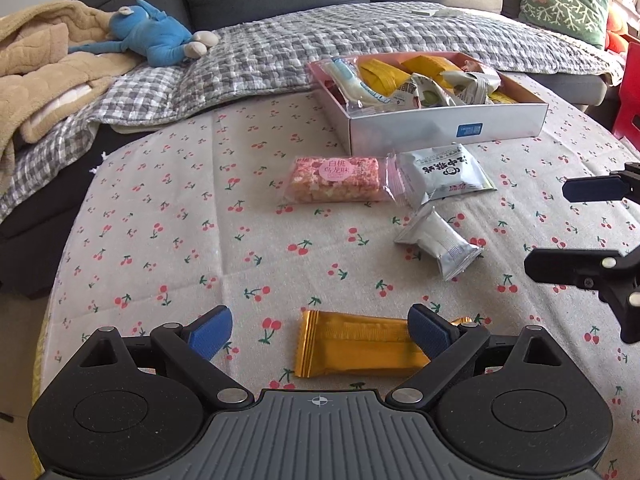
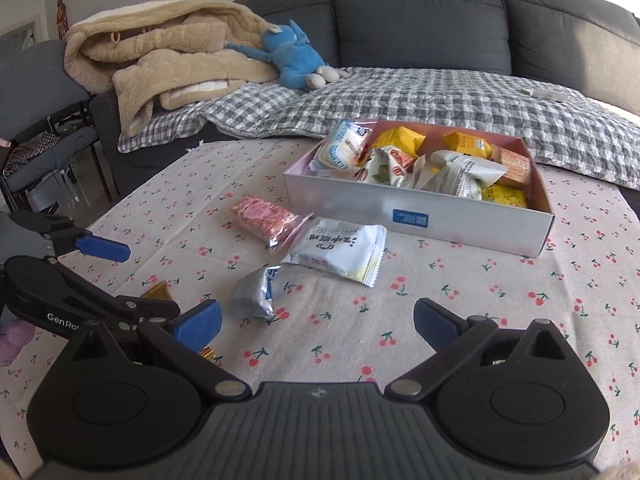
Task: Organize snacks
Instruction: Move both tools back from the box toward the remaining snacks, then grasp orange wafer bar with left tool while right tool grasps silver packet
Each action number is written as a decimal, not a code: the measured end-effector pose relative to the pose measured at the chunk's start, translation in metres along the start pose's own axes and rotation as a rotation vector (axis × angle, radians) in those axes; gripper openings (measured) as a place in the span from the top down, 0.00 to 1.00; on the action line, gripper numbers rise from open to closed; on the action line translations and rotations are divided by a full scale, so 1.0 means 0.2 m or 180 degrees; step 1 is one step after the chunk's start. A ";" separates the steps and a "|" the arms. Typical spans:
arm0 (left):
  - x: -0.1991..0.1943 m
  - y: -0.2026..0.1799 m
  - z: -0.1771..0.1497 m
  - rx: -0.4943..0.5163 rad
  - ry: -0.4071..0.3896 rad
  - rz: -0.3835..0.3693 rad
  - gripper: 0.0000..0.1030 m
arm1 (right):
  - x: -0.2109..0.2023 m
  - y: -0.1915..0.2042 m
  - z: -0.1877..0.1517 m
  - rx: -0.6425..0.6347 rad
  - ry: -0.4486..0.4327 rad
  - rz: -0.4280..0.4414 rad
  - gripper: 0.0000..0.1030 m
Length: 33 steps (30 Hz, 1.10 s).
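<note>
Snacks [image 2: 436,168] are already packed in the box [image 2: 416,210], four packets are left on the tablecloth [image 1: 160,240], and both grippers [image 1: 320,332] [image 2: 316,320] are held wide open, empty.

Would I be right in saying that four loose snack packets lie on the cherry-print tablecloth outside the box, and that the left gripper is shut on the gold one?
Not quite: the left gripper is open, its fingers either side of the gold packet, as the left wrist view shows. The rest holds.
</note>
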State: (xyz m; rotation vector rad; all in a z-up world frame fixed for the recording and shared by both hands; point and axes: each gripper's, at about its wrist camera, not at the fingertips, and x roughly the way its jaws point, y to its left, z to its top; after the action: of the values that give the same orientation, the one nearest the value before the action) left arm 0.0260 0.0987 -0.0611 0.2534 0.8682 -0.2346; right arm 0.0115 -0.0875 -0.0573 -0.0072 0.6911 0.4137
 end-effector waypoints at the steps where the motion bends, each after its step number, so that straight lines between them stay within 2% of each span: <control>1: 0.00 0.01 0.00 -0.0016 0.0008 0.0005 0.07 | 0.01 0.02 -0.01 -0.0030 0.0026 0.0028 0.01; 7: 0.00 0.03 -0.01 -0.0126 0.0090 -0.0131 0.07 | 0.05 0.09 0.01 -0.0226 0.0093 0.0096 0.01; 10: 0.00 0.02 -0.02 -0.0079 0.0102 -0.0173 0.07 | 0.09 0.09 0.02 -0.0225 0.0111 0.0065 0.07; 14: -0.01 -0.01 -0.02 0.0189 0.0035 -0.0282 0.07 | 0.14 0.08 0.03 -0.0247 0.0143 0.0061 0.21; 18: -0.02 -0.02 -0.01 0.0617 -0.0112 -0.0585 0.09 | 0.18 0.09 0.04 -0.0351 0.0150 0.0158 0.30; 22: -0.01 -0.01 -0.01 0.0805 -0.0181 -0.0917 0.09 | 0.21 0.12 0.06 -0.0468 0.0153 0.0259 0.41; 25: 0.02 -0.04 -0.02 0.0998 -0.0181 -0.1049 0.14 | 0.22 0.14 0.06 -0.0552 0.0159 0.0277 0.44; 31: 0.04 -0.09 -0.04 0.1324 -0.0152 -0.1158 0.26 | 0.24 0.16 0.06 -0.0774 0.0124 0.0161 0.59; 33: 0.03 -0.10 -0.04 0.1360 -0.0140 -0.1160 0.41 | 0.23 0.17 0.05 -0.0890 0.0115 0.0088 0.65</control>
State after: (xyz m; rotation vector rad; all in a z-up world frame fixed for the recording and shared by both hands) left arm 0.0189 0.0818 -0.0736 0.4850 0.8107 -0.7665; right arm 0.0368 -0.0378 -0.0745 -0.2703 0.6649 0.5351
